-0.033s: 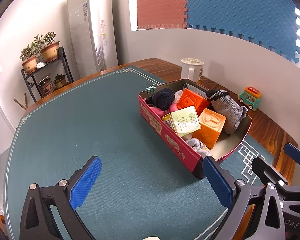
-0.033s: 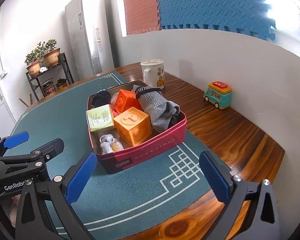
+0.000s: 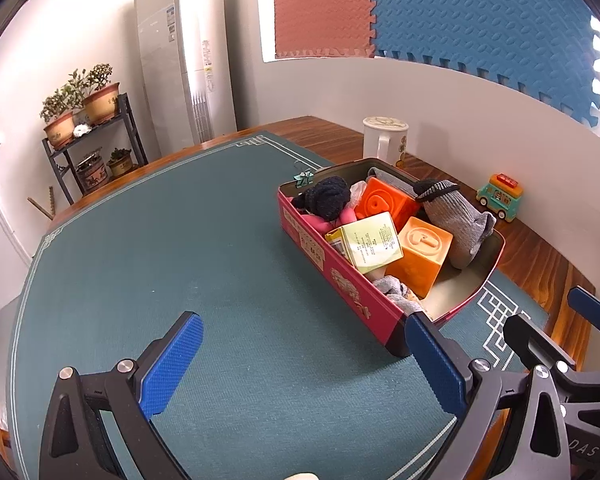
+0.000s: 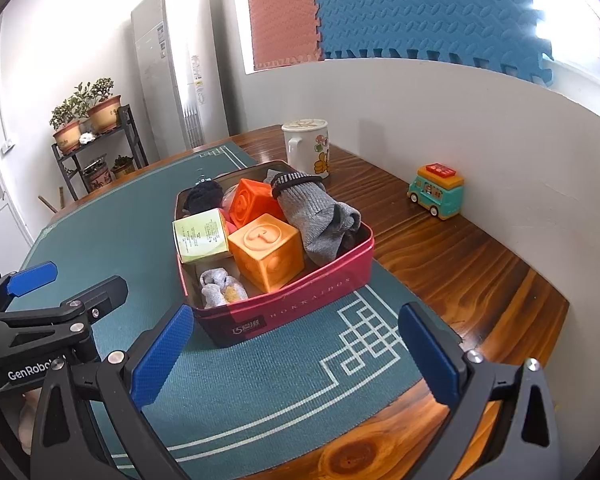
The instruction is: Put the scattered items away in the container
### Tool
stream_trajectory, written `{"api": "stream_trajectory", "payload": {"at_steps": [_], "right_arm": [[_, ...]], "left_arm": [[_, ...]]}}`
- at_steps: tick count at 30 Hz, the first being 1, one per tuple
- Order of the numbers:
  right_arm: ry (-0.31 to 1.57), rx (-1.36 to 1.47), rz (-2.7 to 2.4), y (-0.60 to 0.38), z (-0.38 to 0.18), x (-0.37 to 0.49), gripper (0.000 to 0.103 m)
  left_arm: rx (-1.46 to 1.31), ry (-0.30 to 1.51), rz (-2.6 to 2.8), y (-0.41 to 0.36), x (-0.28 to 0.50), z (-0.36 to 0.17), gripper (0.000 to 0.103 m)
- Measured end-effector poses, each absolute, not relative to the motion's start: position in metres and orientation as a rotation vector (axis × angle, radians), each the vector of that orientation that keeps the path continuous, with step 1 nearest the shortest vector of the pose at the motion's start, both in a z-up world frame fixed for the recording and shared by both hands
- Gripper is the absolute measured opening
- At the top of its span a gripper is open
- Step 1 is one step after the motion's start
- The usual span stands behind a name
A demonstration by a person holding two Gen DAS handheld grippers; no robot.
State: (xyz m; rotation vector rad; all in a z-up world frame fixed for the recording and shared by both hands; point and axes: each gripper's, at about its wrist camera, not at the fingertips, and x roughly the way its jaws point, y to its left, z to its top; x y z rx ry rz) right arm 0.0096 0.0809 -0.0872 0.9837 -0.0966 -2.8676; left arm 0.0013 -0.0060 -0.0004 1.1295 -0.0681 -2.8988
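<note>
Gaping wide and empty, each hand-held gripper (image 3: pixel 304 364) (image 4: pixel 296 354) faces the tin (image 4: pixel 300 300); only the left view shows a clip (image 3: pixel 303 178).

Red tin (image 4: pixel 300 300); orange cubes (image 4: pixel 268 252); teal mat (image 3: pixel 180 240).

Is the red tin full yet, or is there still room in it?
Nearly full. The red tin holds two orange blocks, a grey sock, a green box and small cloth items, stacked above its rim.

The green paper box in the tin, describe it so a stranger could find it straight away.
On the green table mat sits a red tin full of things. The paper box lies at its left side, against the lighter orange cube: the only pale green, printed item there.
</note>
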Motion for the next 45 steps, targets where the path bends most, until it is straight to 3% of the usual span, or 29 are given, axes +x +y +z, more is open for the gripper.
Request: {"api": "stream_trajectory", "payload": {"at_steps": [11,29,45], "right_arm": [[-0.067,0.997,-2.824,0.054,-0.088,0.006,0.103],[0.254,1.118,-2.488,-0.042,-0.121,-0.012,0.103],[0.251,1.235,-2.436,0.086,-0.141,-0.058,0.103]], "left_arm": [[1.101,-0.029,-2.792,-0.061,0.013,-0.004,0.102],[1.089,0.168,-2.468,-0.22,0.063,-0.041,0.102],[1.192,0.277,-2.336,-0.272,0.072,-0.084,0.102]]}}
